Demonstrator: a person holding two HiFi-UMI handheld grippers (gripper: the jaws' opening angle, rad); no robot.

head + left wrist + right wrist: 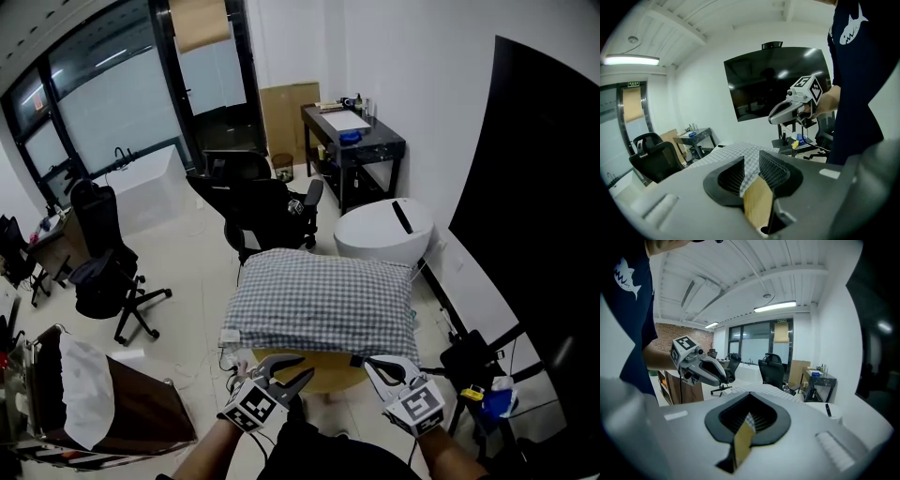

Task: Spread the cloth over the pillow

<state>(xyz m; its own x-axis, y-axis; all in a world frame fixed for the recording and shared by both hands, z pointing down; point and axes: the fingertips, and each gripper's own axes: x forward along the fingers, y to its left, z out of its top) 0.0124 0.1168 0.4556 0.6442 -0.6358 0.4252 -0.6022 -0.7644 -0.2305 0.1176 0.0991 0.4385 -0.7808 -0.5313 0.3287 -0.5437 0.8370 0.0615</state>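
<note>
Checked cloth (323, 305) already spread flat over the pillow (231, 336) on the round wooden desk (323, 377), just ahead of both tools, so probably little left beyond smoothing. Left hand-held gripper (302, 367) released, jaws apart and empty, tilted slightly down. Right hand-held gripper (373, 368) clenched on nothing, near the cloth's right corner.

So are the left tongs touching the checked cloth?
Cannot tell. Left gripper view: the left tongs stand open, cloth showing between, no plain gap or contact.
</note>
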